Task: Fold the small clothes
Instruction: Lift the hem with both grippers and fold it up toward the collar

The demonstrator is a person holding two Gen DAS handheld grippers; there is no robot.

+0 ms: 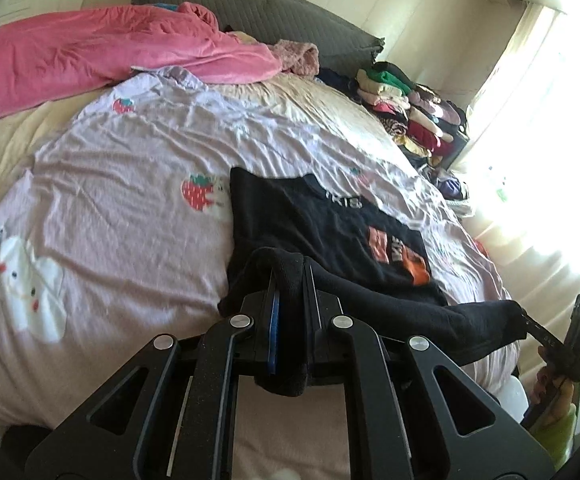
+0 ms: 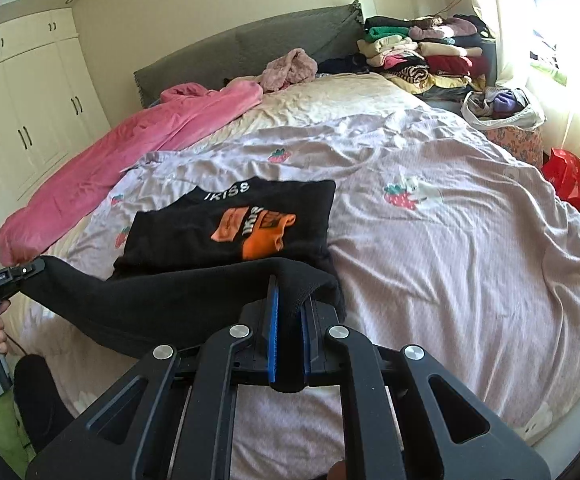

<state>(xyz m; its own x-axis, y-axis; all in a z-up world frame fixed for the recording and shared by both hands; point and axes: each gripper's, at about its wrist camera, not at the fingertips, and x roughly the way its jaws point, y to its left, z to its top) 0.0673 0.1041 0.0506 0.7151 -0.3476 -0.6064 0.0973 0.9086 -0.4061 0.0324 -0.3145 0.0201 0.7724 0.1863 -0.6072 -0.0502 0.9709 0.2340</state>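
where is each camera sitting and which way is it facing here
Left wrist: sits on the left gripper, looking forward and down across the bed's lilac strawberry-print cover toward the grey headboard; the right gripper and its hand show at the right edge.
Right wrist: sits on the right gripper, facing the same way; the left gripper and its hand show at the left edge.
Shared: both see the black sweater with orange print, each gripper shut on its near hem, plus the pink blanket and stacked folded clothes.

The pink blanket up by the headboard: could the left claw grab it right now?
Probably not. The left claw is shut on the black shirt, which the right claw also grips, and the pink blanket lies far across the bed.
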